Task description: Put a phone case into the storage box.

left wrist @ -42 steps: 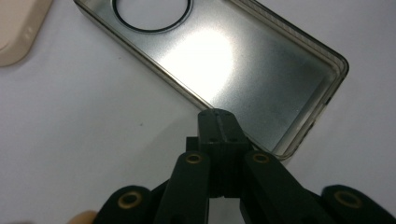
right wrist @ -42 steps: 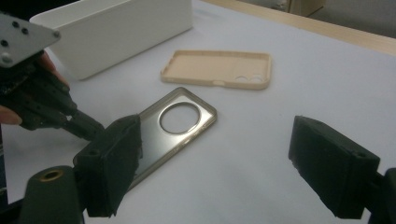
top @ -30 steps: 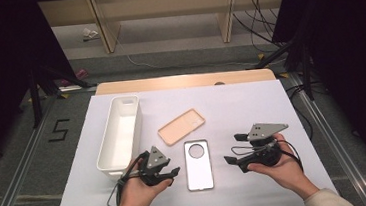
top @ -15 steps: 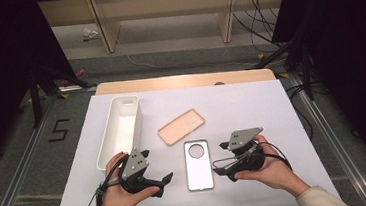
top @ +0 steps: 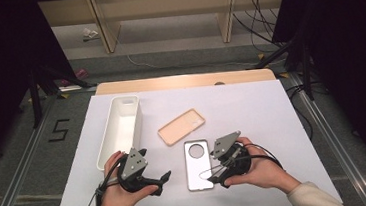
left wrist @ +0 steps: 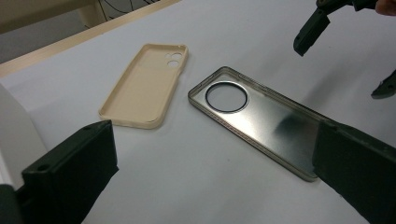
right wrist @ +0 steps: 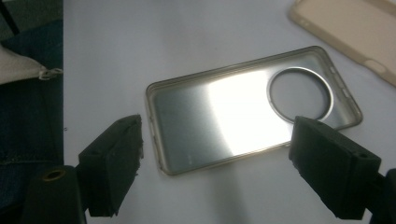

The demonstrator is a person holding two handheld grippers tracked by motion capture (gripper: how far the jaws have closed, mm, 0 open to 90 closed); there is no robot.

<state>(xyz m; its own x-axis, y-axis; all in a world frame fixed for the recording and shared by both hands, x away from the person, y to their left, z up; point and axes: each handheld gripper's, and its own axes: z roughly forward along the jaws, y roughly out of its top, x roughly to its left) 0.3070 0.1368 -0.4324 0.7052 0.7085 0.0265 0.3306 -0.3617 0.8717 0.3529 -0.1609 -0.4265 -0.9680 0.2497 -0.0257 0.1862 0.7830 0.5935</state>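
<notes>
Approach to the clear case. The clear case (top: 198, 165) lies flat on the white table (top: 252, 112), inner face up, round camera hole toward the far end, between the two hands; the beige case (top: 181, 126) lies just beyond it, also inner face up, and the white tray (top: 121, 128) stands at the left, apart from both. The right gripper (top: 214, 175) is level with the near end of the clear case at its right edge; in the right gripper view its jaws stand wide, one to each side of the case's long side, pads not touching. The left gripper (top: 163, 181) rests near the case's left side with jaws spread wide, having just been opening with nothing between them. Judged step: reaching to grasp. The next move likely calls for lowering the right jaws over the thin rim and closing without sliding the case.
</notes>
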